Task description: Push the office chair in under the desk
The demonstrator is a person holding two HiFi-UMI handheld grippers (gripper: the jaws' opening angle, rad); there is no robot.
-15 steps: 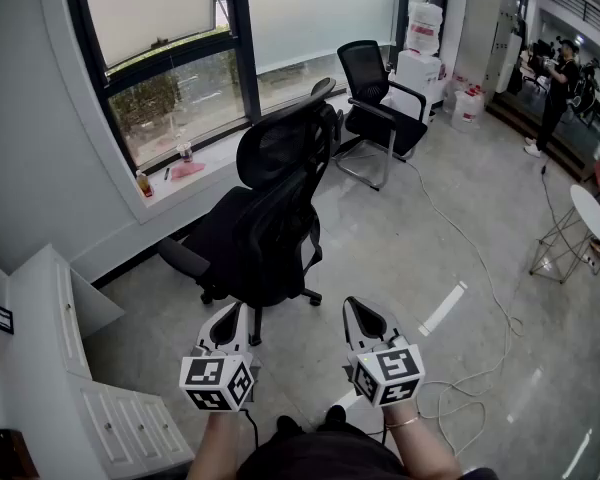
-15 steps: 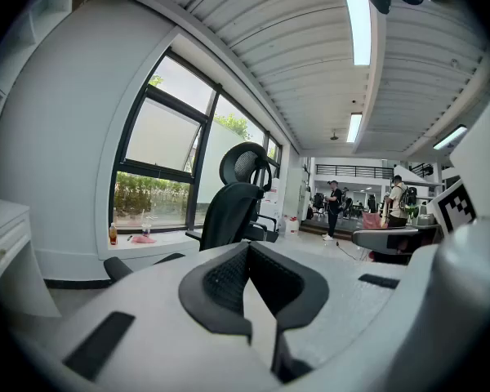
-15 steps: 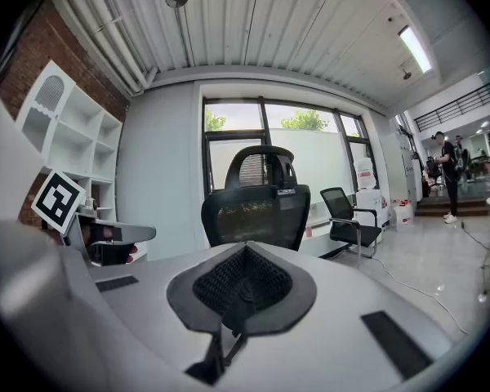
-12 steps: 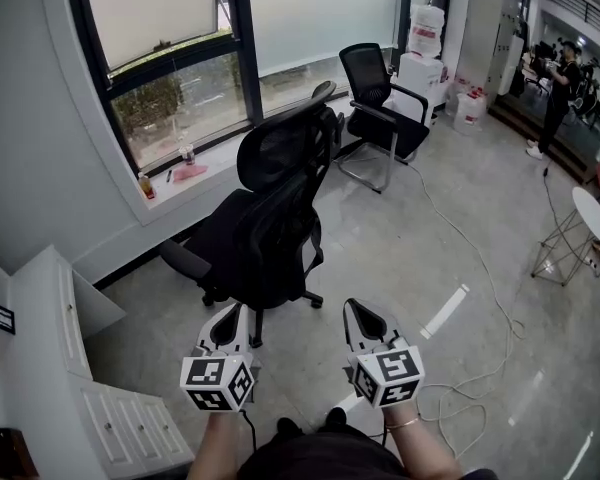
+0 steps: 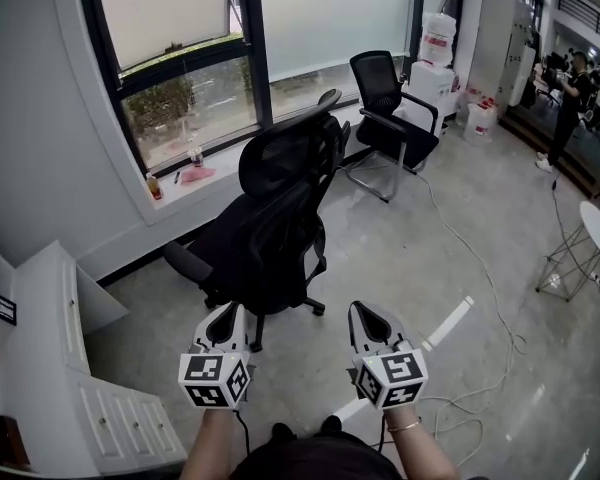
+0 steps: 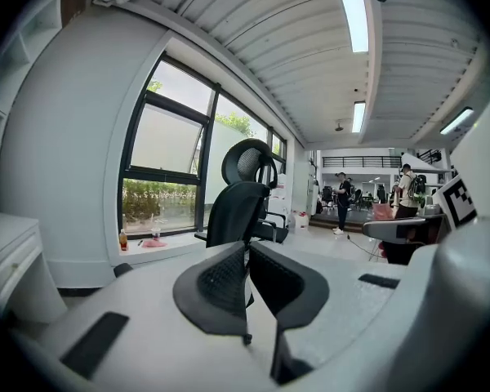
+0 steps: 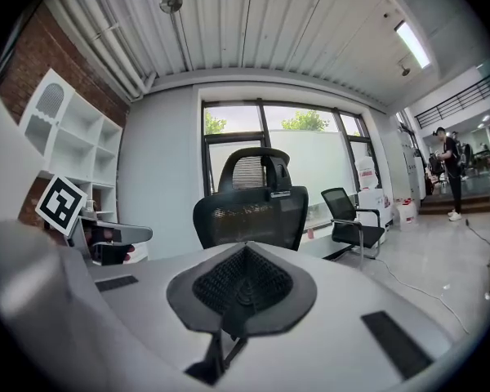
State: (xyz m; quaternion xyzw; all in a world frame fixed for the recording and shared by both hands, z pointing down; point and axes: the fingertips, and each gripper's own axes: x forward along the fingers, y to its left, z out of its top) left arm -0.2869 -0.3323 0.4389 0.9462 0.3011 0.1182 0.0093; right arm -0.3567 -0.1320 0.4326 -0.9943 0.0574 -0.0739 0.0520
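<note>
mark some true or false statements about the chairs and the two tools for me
1. The left tool and right tool are both shut and empty. True.
2. The left tool touches the office chair. False: neither tool touches it.
3. A second black chair stands beyond it by the window. True.
4. The office chair lies tipped over. False: it stands upright on the floor.
5. The cable is wound round the office chair's wheels. False: it lies apart, to the right.
</note>
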